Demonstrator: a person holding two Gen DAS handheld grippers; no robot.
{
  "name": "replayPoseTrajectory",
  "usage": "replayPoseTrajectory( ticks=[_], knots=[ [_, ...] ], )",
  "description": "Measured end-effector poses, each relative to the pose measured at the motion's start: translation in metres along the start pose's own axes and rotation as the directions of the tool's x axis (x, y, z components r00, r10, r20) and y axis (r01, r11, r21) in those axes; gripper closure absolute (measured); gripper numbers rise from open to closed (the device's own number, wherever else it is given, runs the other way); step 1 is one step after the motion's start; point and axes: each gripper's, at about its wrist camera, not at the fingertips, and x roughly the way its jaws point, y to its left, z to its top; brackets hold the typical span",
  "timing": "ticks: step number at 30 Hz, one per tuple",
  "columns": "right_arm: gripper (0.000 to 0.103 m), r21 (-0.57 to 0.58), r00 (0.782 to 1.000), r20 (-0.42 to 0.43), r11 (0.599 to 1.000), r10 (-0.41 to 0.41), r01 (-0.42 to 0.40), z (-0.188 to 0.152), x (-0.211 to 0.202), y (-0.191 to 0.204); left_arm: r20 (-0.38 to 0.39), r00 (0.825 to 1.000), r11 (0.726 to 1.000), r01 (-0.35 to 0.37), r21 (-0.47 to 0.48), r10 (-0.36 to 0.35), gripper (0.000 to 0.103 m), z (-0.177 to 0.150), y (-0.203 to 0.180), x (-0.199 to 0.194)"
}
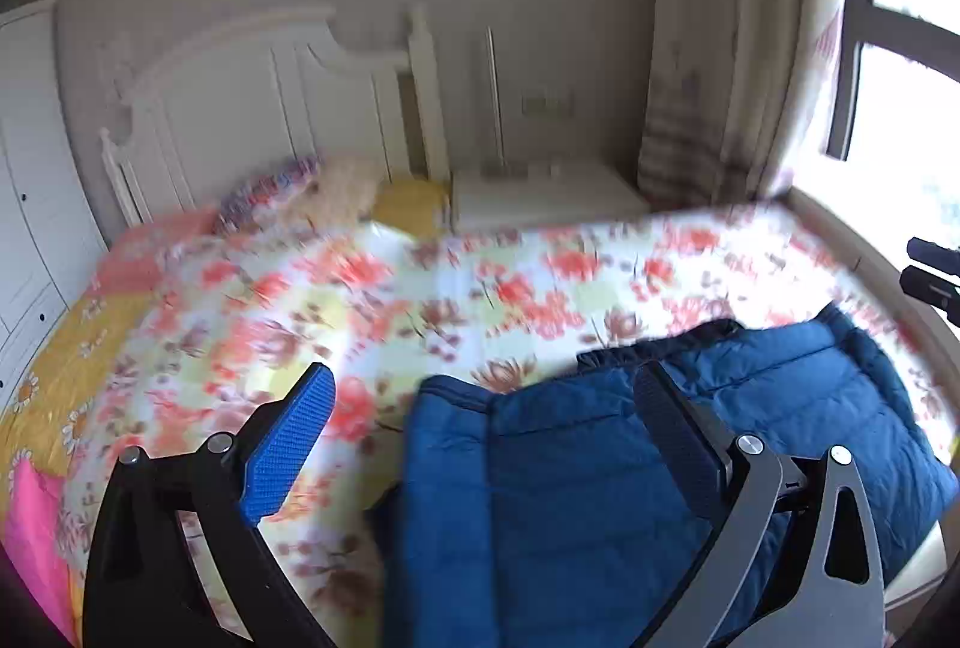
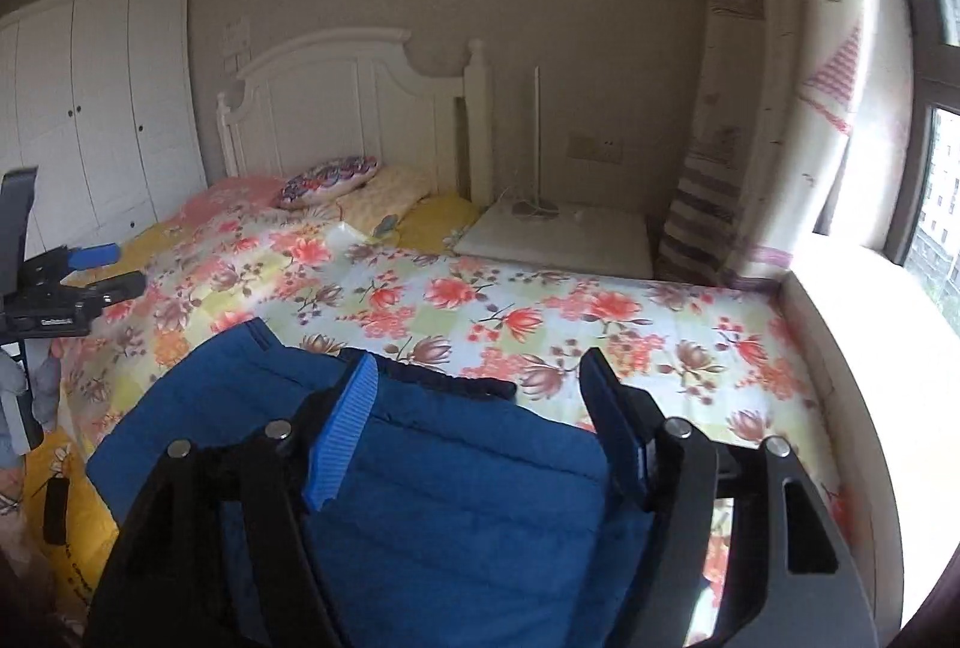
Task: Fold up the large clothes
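Note:
A padded blue jacket lies folded on the floral quilt at the near right side of the bed. My left gripper hovers above the jacket's left edge, jaws wide open, nothing between the blue pads. The left wrist picture is motion-blurred. In the right wrist view the same jacket lies below my right gripper, which is open and holds nothing. The left gripper shows at the left edge there, and the right gripper peeks in at the far right of the left wrist view.
A white headboard and pillows are at the far end. A white nightstand, a curtain and a window ledge line the right side. White wardrobes stand on the left.

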Motion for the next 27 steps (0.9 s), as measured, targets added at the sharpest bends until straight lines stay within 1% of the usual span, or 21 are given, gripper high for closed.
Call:
replayPoseTrajectory(
  ticks=[1,2,3,4,5,6,7,8,9,11,14,16,18,20,21,22,23,24,25,26,27],
  knots=[
    [0.037,-0.021,1.000,-0.030,1.000,-0.011,0.011,0.001,0.017,0.008,-0.047,0.999,1.000,-0.010,0.003,0.011,0.005,0.001,-0.009,0.021],
    [0.037,-0.051,0.997,-0.062,0.998,-0.036,0.032,-0.003,0.035,0.015,-0.107,0.994,1.000,-0.021,0.017,0.023,0.005,0.003,-0.020,0.049],
    [0.037,-0.086,0.993,-0.097,0.995,-0.068,0.060,-0.007,0.054,0.017,-0.137,0.990,0.999,-0.021,0.029,0.025,0.005,0.002,-0.028,0.068],
    [0.037,-0.128,0.982,-0.152,0.988,-0.111,0.092,-0.021,0.081,0.020,-0.160,0.987,0.999,-0.026,0.043,0.032,0.005,-0.002,-0.036,0.088],
    [0.037,-0.150,0.965,-0.219,0.982,-0.142,0.111,-0.037,0.108,0.014,-0.172,0.984,0.998,-0.030,0.058,0.040,0.005,-0.011,-0.042,0.103],
    [0.036,-0.117,0.936,-0.323,0.988,-0.136,0.103,-0.060,0.140,0.001,-0.194,0.979,0.995,-0.037,0.096,0.055,0.005,-0.021,-0.052,0.130],
    [0.033,-0.024,0.937,-0.344,0.998,-0.058,0.054,-0.073,0.149,-0.014,-0.238,0.970,0.993,-0.028,0.119,0.056,0.004,-0.034,-0.060,0.156],
    [0.033,0.056,0.945,-0.326,0.998,0.002,0.017,-0.073,0.146,-0.027,-0.284,0.959,0.997,0.015,0.081,0.009,0.004,-0.044,-0.060,0.176],
    [0.033,0.096,0.948,-0.318,0.995,0.030,0.000,-0.073,0.145,-0.036,-0.273,0.962,0.998,0.019,0.059,-0.002,0.004,-0.046,-0.057,0.178],
    [0.033,0.111,0.948,-0.315,0.994,0.043,-0.008,-0.075,0.145,-0.038,-0.251,0.968,0.997,0.006,0.076,0.013,0.004,-0.047,-0.057,0.175],
    [0.033,0.092,0.949,-0.315,0.996,0.026,0.003,-0.076,0.146,-0.033,-0.247,0.969,0.998,0.032,0.046,-0.020,0.004,-0.051,-0.048,0.169],
    [0.033,0.097,0.950,-0.311,0.995,0.029,0.001,-0.077,0.147,-0.033,-0.250,0.967,0.998,0.051,0.025,-0.043,0.004,-0.051,-0.045,0.173],
    [0.033,0.092,0.949,-0.313,0.996,0.026,0.004,-0.077,0.147,-0.034,-0.246,0.968,0.998,0.055,0.021,-0.048,0.004,-0.051,-0.046,0.175],
    [0.032,0.079,0.944,-0.330,0.997,0.016,0.011,-0.075,0.149,-0.029,-0.239,0.970,0.998,0.049,0.029,-0.041,0.004,-0.051,-0.047,0.173],
    [0.033,0.064,0.939,-0.345,0.997,-0.014,0.038,-0.071,0.147,-0.027,-0.238,0.971,0.998,0.047,0.032,-0.038,0.004,-0.051,-0.049,0.175],
    [0.034,0.056,0.940,-0.337,0.996,-0.052,0.075,-0.066,0.141,-0.024,-0.235,0.971,0.998,0.043,0.036,-0.033,0.004,-0.051,-0.049,0.175],
    [0.038,0.062,0.948,-0.311,0.994,-0.063,0.087,-0.059,0.134,-0.019,-0.232,0.972,0.998,0.039,0.040,-0.029,0.004,-0.051,-0.050,0.175],
    [0.040,0.072,0.960,-0.275,0.995,-0.045,0.068,-0.052,0.126,-0.013,-0.230,0.973,0.998,0.037,0.041,-0.027,0.004,-0.051,-0.050,0.174],
    [0.040,0.066,0.974,-0.227,0.997,-0.014,0.030,-0.043,0.116,-0.001,-0.228,0.973,0.998,0.035,0.043,-0.025,0.004,-0.051,-0.051,0.174],
    [0.043,0.047,0.979,-0.202,0.999,-0.001,0.011,-0.036,0.113,0.009,-0.227,0.974,0.998,0.035,0.042,-0.025,0.004,-0.051,-0.051,0.174],
    [0.046,0.017,0.979,-0.202,1.000,0.006,-0.003,-0.031,0.118,0.022,-0.228,0.973,0.999,0.037,0.040,-0.027,0.004,-0.051,-0.051,0.175]
  ],
)
